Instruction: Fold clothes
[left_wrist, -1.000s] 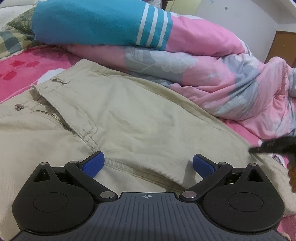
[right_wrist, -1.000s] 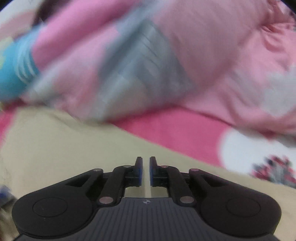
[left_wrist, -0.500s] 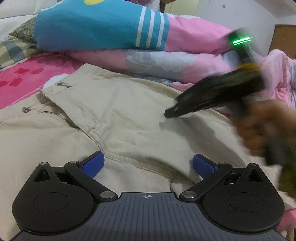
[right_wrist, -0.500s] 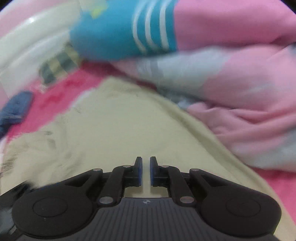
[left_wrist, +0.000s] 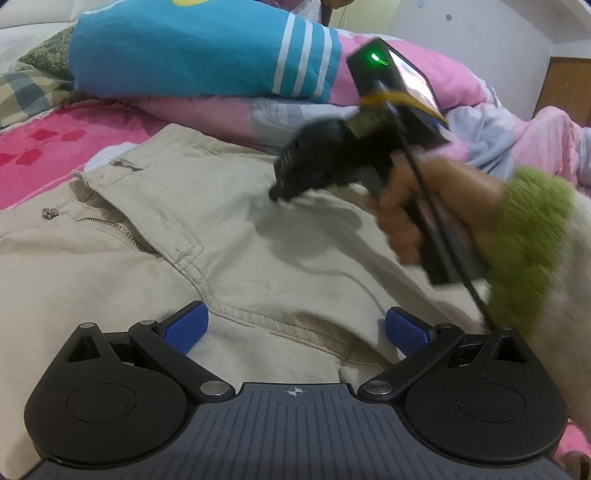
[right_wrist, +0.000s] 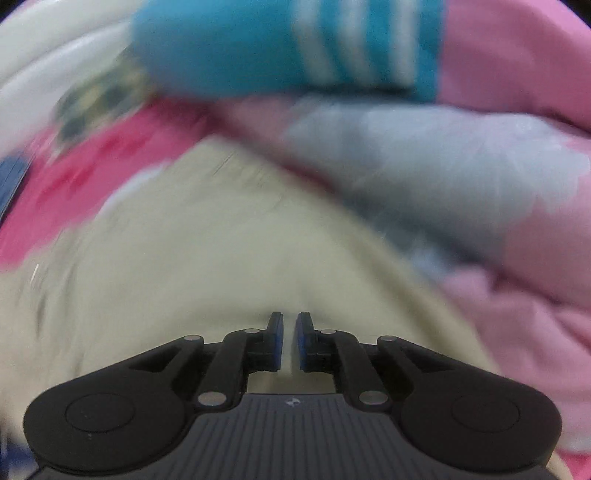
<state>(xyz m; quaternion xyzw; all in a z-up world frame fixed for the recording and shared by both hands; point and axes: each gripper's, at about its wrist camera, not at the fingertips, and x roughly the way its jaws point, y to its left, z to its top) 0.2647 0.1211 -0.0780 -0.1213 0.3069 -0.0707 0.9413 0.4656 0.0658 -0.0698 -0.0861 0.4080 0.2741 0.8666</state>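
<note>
While the beige trousers (left_wrist: 258, 236) lie spread fly-up across the pink bedsheet (left_wrist: 55, 147), the right gripper (right_wrist: 290, 341) hangs over their upper part with its blue pads nearly pressed together and nothing between them. The left gripper (left_wrist: 295, 328) sits low over the crotch seam, jaws spread wide, not pinching any cloth. My guess is the step is smoothing or picking an edge to start the fold, so I'd flatten the wrinkle near the fly first, then grab at the waistband (left_wrist: 110, 166) corner rather than mid-fabric. Both sides need lifting together or the legs twist. Stuff in the way: a bunched pink floral duvet (left_wrist: 480, 110) crowds the far edge of the trousers, with a blue striped garment (left_wrist: 184, 48) on top, so folding away from you has little room.
</note>
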